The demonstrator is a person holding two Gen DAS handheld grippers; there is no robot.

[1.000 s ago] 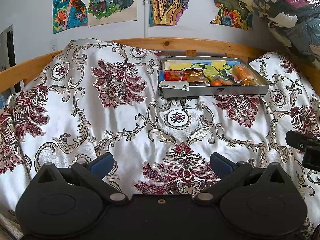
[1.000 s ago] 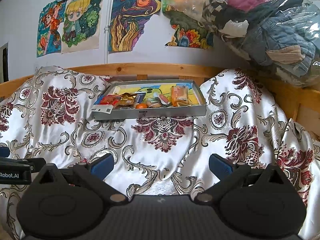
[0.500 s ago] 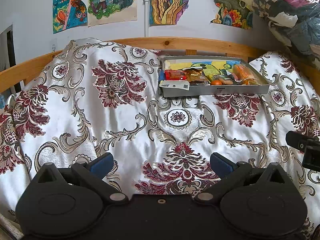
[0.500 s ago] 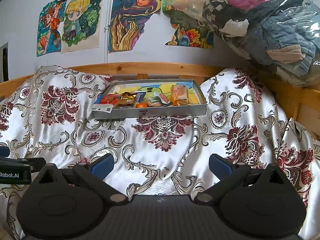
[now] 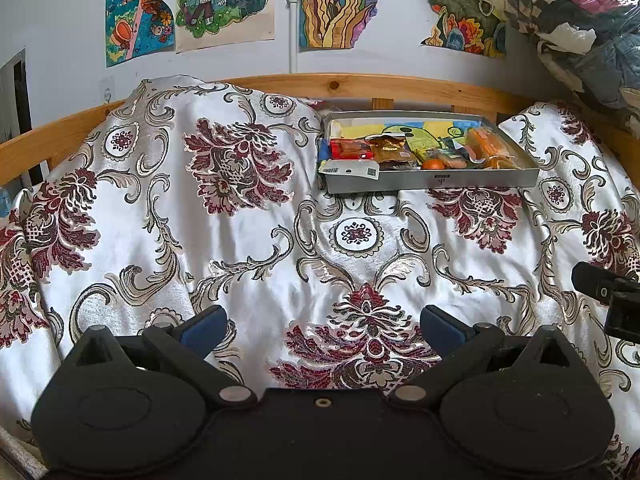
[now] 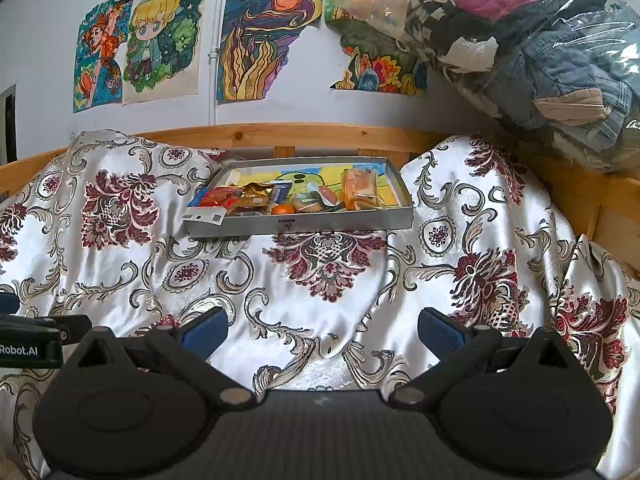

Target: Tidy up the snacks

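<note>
Left tongs [image 5: 322, 326]: spread wide, holding nothing, above the bedspread [image 5: 248, 264]. Snack tray [image 5: 432, 182]: on the bed at 1 o'clock, packets inside. Right tongs [image 6: 322, 326]: spread wide, holding nothing; tray [image 6: 304, 224] at 12 o'clock.

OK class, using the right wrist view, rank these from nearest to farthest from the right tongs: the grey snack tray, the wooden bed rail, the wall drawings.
1. Grey snack tray: straight ahead of the right tongs, on the floral bedspread.
2. Wooden bed rail: directly behind the tray.
3. Wall drawings: above the rail, farthest back.
</note>
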